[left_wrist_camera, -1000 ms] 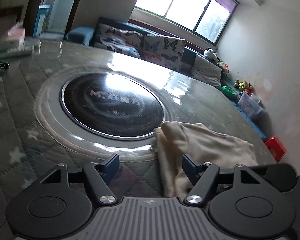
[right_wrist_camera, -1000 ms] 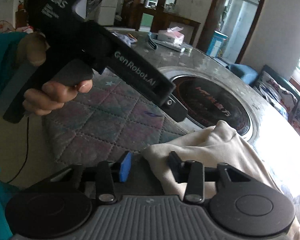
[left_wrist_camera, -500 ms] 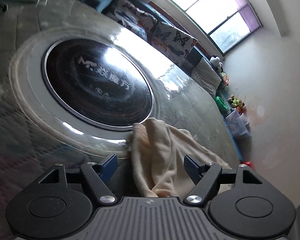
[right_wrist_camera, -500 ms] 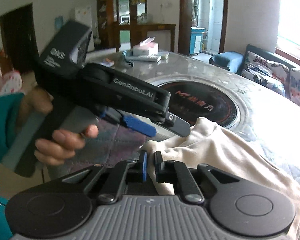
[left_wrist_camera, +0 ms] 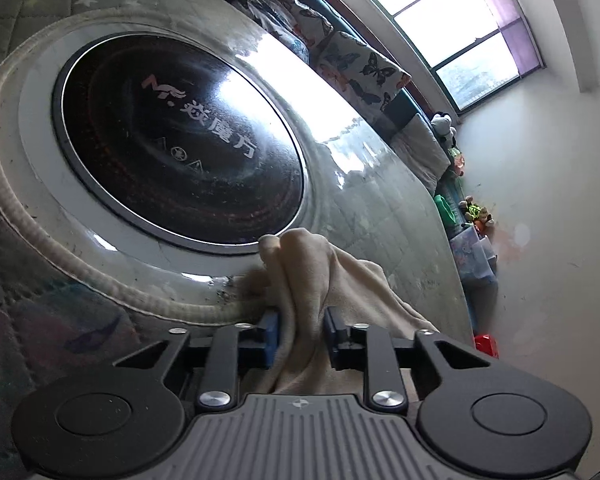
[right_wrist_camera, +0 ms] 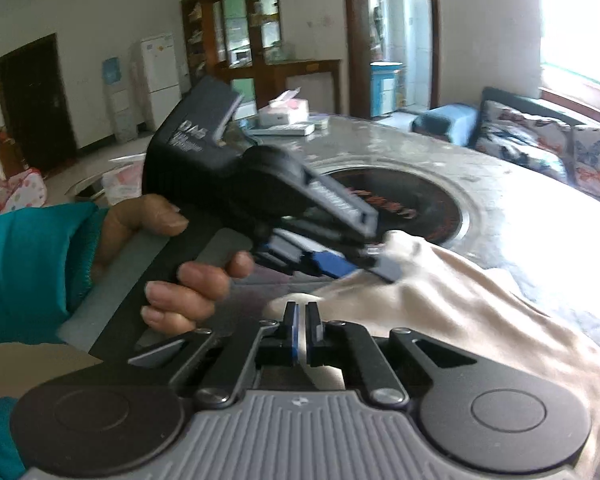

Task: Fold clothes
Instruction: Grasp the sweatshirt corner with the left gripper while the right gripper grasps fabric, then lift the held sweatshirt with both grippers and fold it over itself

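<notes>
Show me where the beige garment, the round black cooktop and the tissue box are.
beige garment (left_wrist_camera: 300,264): left wrist view, on the bunched fold above the claw.
round black cooktop (left_wrist_camera: 172,140): left wrist view, centre of the glass.
tissue box (right_wrist_camera: 284,111): right wrist view, its side.

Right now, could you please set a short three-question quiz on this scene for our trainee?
1. True or false: the left claw is closed on the cream fabric garment.
2. Which lies beyond the garment? A) round black glass cooktop B) laptop C) basket
3. Fill in: the right claw grips the garment's ____.

Key: 1 true; 2 A; 3 edge
</notes>
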{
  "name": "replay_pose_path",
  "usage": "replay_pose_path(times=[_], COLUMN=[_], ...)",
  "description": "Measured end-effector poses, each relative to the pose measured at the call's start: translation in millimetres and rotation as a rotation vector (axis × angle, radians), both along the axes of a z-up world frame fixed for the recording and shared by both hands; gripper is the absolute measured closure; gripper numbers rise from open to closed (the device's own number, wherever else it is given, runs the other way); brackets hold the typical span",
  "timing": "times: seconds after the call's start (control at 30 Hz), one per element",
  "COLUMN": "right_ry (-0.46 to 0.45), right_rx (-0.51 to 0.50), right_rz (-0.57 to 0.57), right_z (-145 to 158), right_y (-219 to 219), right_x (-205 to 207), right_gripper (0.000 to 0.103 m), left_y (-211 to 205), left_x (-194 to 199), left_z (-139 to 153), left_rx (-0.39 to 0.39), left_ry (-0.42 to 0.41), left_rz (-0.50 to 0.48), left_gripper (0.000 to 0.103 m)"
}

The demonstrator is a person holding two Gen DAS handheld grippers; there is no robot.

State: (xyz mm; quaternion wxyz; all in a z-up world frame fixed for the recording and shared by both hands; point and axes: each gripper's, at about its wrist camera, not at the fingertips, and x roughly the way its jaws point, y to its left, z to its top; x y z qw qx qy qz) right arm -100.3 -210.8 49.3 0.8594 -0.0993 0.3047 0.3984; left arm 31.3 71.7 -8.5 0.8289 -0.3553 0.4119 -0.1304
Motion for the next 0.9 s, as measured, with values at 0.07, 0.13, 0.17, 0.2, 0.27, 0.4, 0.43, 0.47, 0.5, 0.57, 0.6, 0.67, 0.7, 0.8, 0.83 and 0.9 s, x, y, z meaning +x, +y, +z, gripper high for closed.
replay_pose_path(times=[0.07, 0.13, 0.17, 0.2, 0.27, 0.4, 0.43, 0.47, 0.5, 0.57, 0.6, 0.67, 0.7, 0.8, 0.83, 0.9], right_ry=[0.007, 0.006, 0.006, 0.014, 0.033, 0.071, 0.084, 0.098, 0.112, 0.147, 0.161, 0.186, 0.195, 0.214, 0.211, 0.196], right_rx=[0.005, 0.002, 0.000, 0.009, 0.029, 0.070, 0.084, 0.098, 0.113, 0.152, 0.165, 0.195, 0.208, 0.244, 0.251, 0.259], right_rz=[-0.063, -0.160, -0.210, -0.259, -0.356, -0.551, -0.580, -0.606, -0.631, -0.671, -0.680, -0.694, -0.699, -0.717, -0.725, -0.758], right_z=[-0.4, -2.5, -3.6, -5.4, -9.1, -16.6, -19.3, -22.1, -24.9, -34.2, -37.5, -43.1, -45.5, -50.5, -50.6, -51.3], right_y=[-17.4, -39.4, -50.6, -63.6, -90.3, -143.7, -152.2, -159.9, -167.7, -181.7, -185.5, -190.3, -191.6, -194.5, -194.7, -193.2], right_x=[4.1, 12.1, 16.3, 20.9, 30.1, 48.7, 52.1, 55.3, 58.5, 66.7, 69.1, 72.9, 74.1, 76.1, 75.6, 73.9], right_gripper=[0.094, 0.080, 0.079, 0.073, 0.064, 0.064, 0.064, 0.064, 0.064, 0.064, 0.064, 0.064, 0.064, 0.063, 0.065, 0.065], left_y=[-0.3, -1.9, -2.7, -3.2, -3.4, -2.6, -2.6, -3.3, -4.3, -5.2, -6.4, -8.2, -8.4, -10.4, -11.9, -14.0], left_x=[-1.5, -3.3, -4.1, -4.6, -4.9, -4.3, -4.3, -4.3, -4.4, -3.8, -3.1, -2.1, -1.9, -1.9, -1.8, -1.8], left_z=[0.1, 1.3, 1.9, 2.3, 2.7, 3.2, 3.7, 4.2, 4.8, 5.7, 6.4, 7.4, 7.4, 8.7, 9.3, 10.7], left_rx=[0.004, 0.015, 0.022, 0.026, 0.030, 0.038, 0.043, 0.048, 0.055, 0.064, 0.068, 0.076, 0.080, 0.106, 0.115, 0.131], left_ry=[-0.004, -0.008, -0.012, -0.014, -0.015, -0.022, -0.024, -0.026, -0.029, -0.032, -0.034, -0.038, -0.040, -0.053, -0.056, -0.064], left_rz=[0.000, 0.001, 0.001, 0.000, -0.001, -0.005, -0.006, -0.008, -0.011, -0.015, -0.018, -0.022, -0.025, -0.038, -0.041, -0.048], left_gripper=[0.079, 0.079, 0.079, 0.079, 0.079, 0.079, 0.079, 0.079, 0.079, 0.079, 0.079, 0.079, 0.079, 0.079, 0.079, 0.080])
